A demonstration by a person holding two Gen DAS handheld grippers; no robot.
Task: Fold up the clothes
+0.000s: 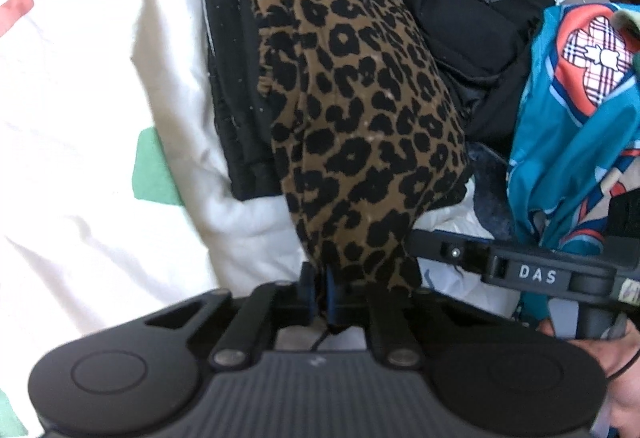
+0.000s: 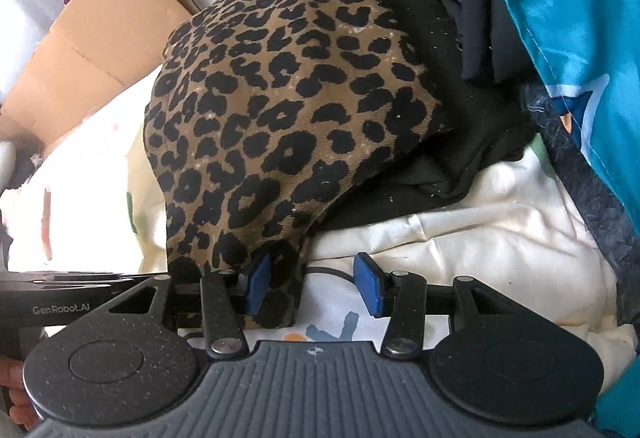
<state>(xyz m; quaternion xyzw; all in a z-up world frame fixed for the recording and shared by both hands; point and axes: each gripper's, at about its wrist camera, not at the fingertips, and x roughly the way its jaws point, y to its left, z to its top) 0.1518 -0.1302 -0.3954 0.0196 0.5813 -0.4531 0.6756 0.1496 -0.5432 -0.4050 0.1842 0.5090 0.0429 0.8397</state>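
White bedding (image 2: 460,238) with coloured patches is serving as the work surface, lying directly beneath both grippers. Left gripper (image 1: 320,296) is pinching the near edge of the leopard-print garment (image 1: 352,110), its jaws drawn narrow on the cloth. Right gripper (image 2: 314,288) is standing with jaws wide apart; its left pad (image 2: 256,288) is touching the same near edge, the right pad (image 2: 370,288) hanging clear over the bedding.

Ahead of both grippers the leopard-print garment is lying doubled over on a stack of black clothes (image 1: 236,110). Whether a fold is being laid down or a fresh one taken up cannot be settled. Sound handling would call for a second pinch level with the left one, tension kept even, and the black clothes beneath left undisturbed.

Further ahead and to the right, loose dark garments (image 1: 472,38) and a teal printed cloth (image 1: 568,126) are crowding the edge; snagging is a risk. Beyond, a cardboard box (image 2: 104,38) is standing.
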